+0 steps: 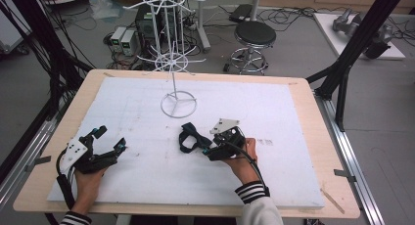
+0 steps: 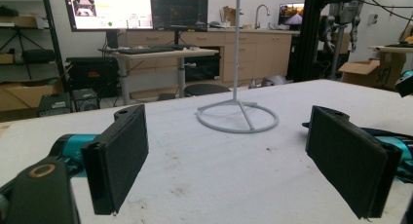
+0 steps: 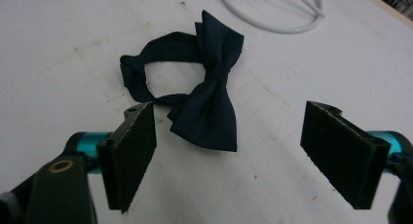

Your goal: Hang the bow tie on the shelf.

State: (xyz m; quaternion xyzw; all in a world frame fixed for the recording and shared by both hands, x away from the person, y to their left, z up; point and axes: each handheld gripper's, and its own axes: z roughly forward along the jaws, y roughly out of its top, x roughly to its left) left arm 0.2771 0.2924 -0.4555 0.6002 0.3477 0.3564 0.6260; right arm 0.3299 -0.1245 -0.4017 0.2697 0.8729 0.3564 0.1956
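White board [image 1: 147, 186] covers the wooden table [image 1: 313, 137], a wire rack [image 1: 176, 63] standing at its far side. Looking along my right gripper [image 3: 229, 156], jaws apart, I see a dark bow tie [image 3: 204, 87] lying just ahead. My left gripper [image 2: 229, 156], also spread, faces the rack's ring base, desks and monitors [image 2: 141, 9] beyond.

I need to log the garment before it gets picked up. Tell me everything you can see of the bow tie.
The bow tie is dark navy, of smooth woven-looking fabric, with two flared wings pinched by a centre knot and a neck band forming a closed loop behind it. It lies flat on the white table cover, near the rack's ring base. The open right gripper is just before it, not touching.
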